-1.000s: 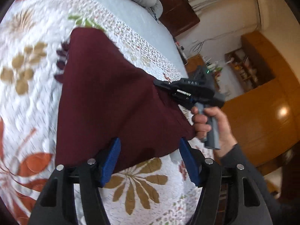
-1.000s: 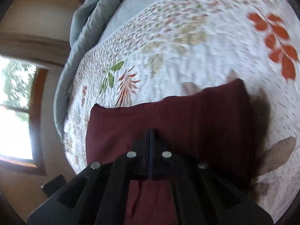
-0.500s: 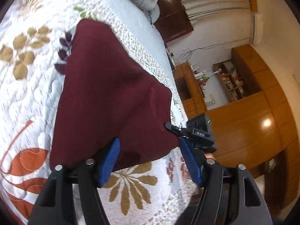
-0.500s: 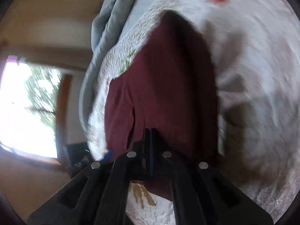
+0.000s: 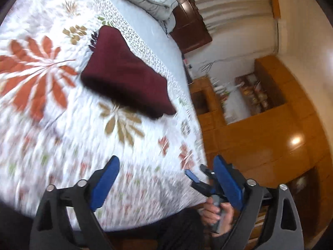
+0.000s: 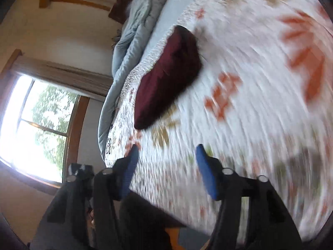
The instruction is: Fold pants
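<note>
The left hand-held gripper (image 5: pixel 164 173) has its blue pads spread wide with nothing between them, and the folded maroon pants (image 5: pixel 127 79) lie well ahead of it on the bed (image 5: pixel 52 125), apart from both fingers. The pants form a compact, roughly triangular bundle on the white quilt printed with orange and tan leaves. Just beyond the left gripper's right finger, at the bed's edge, the right hand-held gripper (image 5: pixel 197 180) shows in the person's hand (image 5: pixel 216 214). From its own camera the right hand-held gripper (image 6: pixel 166 158) is also spread open and empty, with the pants (image 6: pixel 168 79) ahead of it and slightly toward its left finger. A grey duvet (image 6: pixel 129 41) is bunched beyond the pants, and a window (image 6: pixel 35 129) sits off to the left.
</note>
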Motion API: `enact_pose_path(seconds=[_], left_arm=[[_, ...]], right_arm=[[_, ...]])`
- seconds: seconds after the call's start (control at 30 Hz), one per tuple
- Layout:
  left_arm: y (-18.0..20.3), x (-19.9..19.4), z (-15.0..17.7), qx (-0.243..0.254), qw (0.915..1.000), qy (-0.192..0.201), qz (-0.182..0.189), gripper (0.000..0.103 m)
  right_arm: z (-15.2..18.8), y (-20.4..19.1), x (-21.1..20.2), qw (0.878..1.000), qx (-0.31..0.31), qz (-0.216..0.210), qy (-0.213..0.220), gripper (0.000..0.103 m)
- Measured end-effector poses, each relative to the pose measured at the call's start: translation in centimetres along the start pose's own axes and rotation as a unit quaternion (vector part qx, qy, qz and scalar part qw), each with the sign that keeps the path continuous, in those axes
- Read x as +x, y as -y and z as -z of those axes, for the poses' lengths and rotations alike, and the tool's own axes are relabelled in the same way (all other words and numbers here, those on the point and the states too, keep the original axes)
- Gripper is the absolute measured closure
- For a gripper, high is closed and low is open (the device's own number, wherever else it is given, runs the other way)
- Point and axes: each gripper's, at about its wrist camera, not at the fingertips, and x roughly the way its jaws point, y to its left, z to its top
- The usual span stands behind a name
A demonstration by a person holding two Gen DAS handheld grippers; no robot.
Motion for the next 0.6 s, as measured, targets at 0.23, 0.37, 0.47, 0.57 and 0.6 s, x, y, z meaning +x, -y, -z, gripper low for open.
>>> enact_pose_path(seconds=[0.23, 0.37, 0.47, 0.57, 0.6], left_arm=[[6.5, -3.0, 9.1, 0.128, 0.9679, 0.01, -0.216, 0.008], [9.3, -3.7, 12.3, 0.177, 0.941, 0.027, -0.287, 0.008], [11.1, -4.1, 13.6, 0.203, 0.9187, 0.055, -0.334, 0.008], [13.4, -4.9, 14.4, 0.226, 0.8944, 0.091, -0.375, 0.008], [14.2, -5.1, 14.6, 0.233, 0.8865, 0.102, -0.387, 0.008]], right_arm=[[7.4, 0.1, -4.9, 0.999, 0.013, 0.047, 0.005, 0.018], [9.7, -2.9, -6.9, 0.996, -0.033, 0.084, 0.014, 0.012], [10.7, -6.5, -8.2, 0.986, -0.098, 0.127, 0.032, 0.009], [11.6, -9.7, -8.4, 0.968, -0.159, 0.185, 0.053, 0.006], [12.0, -10.9, -8.4, 0.958, -0.181, 0.211, 0.068, 0.006]])
